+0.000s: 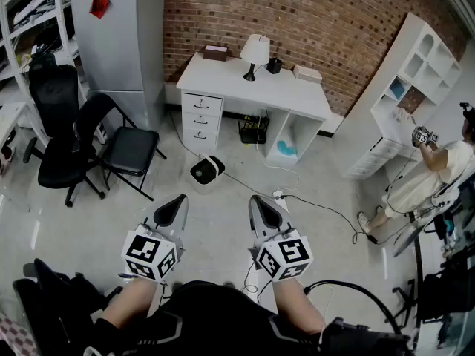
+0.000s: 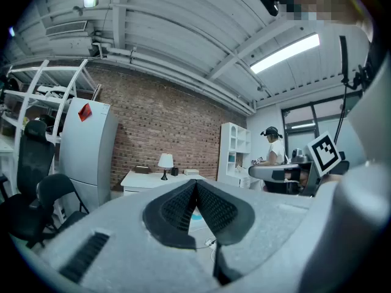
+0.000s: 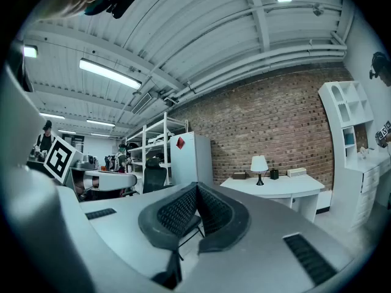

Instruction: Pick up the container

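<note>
- The container cannot be picked out with certainty. The likely candidates are a small dark pot (image 1: 274,65) near the back edge of the white surface (image 1: 223,76), just beside the lamp (image 1: 255,50), and a round white-and-black thing (image 1: 207,170) on the floor (image 1: 89,221) by the surface's front left corner.
- A pale blue thing (image 1: 286,150) also lies in the open compartment under the surface's right end. Neither claw touches any of these three.
- The left claw (image 1: 177,202) has its jaws pressed together with nothing between them. It is held level over the floor, well apart from the surface.
- The right claw (image 1: 261,202) is the same: pinched closed, empty and level, side by side with the left one.
- By this reading the task has not begun. The approach, the opening of a claw, the grip and the lift are all left to do.
- Further out, black chairs (image 1: 126,150) and a grey fridge (image 1: 122,35) stand at the left. A white shelf unit (image 1: 415,80) and another person (image 1: 438,173) are at the right.
</note>
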`<action>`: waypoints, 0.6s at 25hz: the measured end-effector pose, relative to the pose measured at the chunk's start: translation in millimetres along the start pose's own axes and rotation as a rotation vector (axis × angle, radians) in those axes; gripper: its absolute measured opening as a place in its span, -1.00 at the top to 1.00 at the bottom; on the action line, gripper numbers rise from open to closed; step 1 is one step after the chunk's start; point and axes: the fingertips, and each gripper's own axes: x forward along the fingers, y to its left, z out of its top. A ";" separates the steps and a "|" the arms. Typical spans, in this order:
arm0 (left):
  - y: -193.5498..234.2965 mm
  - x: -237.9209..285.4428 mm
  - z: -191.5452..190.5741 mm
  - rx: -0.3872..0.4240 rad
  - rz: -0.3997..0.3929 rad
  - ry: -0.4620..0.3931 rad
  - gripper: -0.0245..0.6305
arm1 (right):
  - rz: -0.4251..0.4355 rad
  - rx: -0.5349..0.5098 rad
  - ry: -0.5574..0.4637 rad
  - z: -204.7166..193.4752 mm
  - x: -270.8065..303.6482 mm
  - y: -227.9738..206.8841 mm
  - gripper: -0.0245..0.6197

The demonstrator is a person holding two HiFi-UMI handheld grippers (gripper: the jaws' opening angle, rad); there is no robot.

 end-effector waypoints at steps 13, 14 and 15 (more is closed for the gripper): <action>2.1 -1.7 14.8 0.001 -0.030 -0.020 0.89 | -0.004 0.026 -0.011 7.0 12.4 11.3 0.90; 3.4 -2.5 15.0 -0.004 -0.030 -0.020 0.89 | -0.004 0.035 -0.010 7.0 13.0 11.8 0.90; 4.8 -3.1 15.2 -0.007 -0.032 -0.020 0.89 | -0.004 0.040 -0.010 7.5 13.7 12.2 0.90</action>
